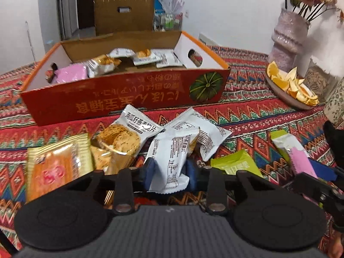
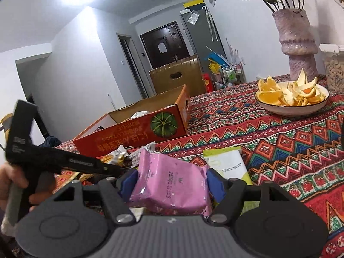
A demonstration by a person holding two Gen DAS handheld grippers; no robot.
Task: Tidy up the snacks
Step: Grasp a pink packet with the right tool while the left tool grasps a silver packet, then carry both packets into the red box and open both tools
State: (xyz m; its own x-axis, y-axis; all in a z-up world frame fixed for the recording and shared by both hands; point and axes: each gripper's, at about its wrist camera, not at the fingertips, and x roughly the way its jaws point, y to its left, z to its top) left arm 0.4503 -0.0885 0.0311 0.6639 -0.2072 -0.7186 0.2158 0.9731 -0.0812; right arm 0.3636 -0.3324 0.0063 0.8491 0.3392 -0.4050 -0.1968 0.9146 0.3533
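In the left wrist view my left gripper is shut on a white snack packet, its blue pads pressing both sides. That packet stands up out of a pile of packets on the patterned cloth, just in front of the red cardboard box, which holds several packets. In the right wrist view my right gripper is shut on a pink packet, with a green-and-white packet lying behind it. The red box stands further back on the left.
A golden cake packet, an orange packet and green packets lie around the left gripper. A bowl of orange slices and peel, a pink vase and a jar stand at the right. A hand holds the left gripper.
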